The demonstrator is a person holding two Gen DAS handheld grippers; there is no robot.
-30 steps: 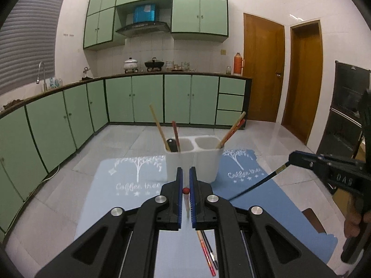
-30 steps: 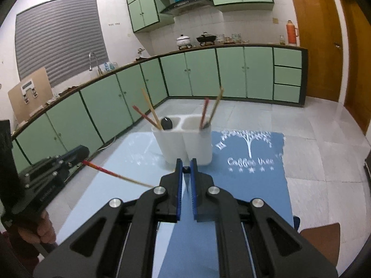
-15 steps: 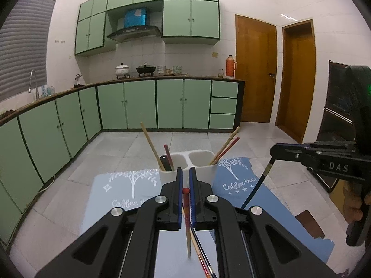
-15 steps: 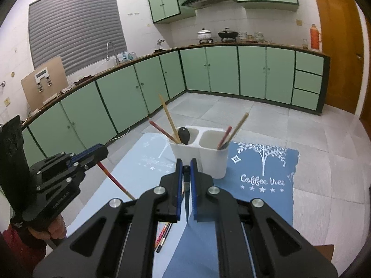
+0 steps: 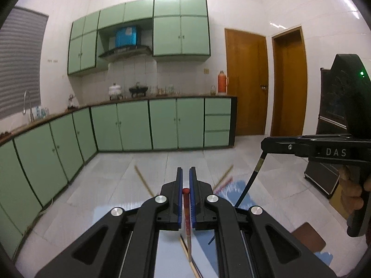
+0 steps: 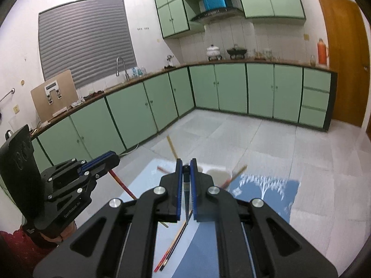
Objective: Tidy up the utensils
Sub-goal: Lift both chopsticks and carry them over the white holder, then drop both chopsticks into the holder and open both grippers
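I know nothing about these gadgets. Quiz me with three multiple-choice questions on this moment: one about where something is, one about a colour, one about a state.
1. Where do loose chopsticks lie?
A. on the blue mat, below the grippers
B. on the kitchen counter
C. on the floor tiles

2. What colour is the top of the chopstick in the left gripper?
A. green
B. red
C. white

3. What state is the right gripper in?
A. wide open
B. shut on nothing
C. shut on a black chopstick

Answers:
1 A: the right wrist view shows them on the mat.
2 B: the red chopstick sits between the blue pads.
3 C: the black chopstick hangs clamped between its fingers.
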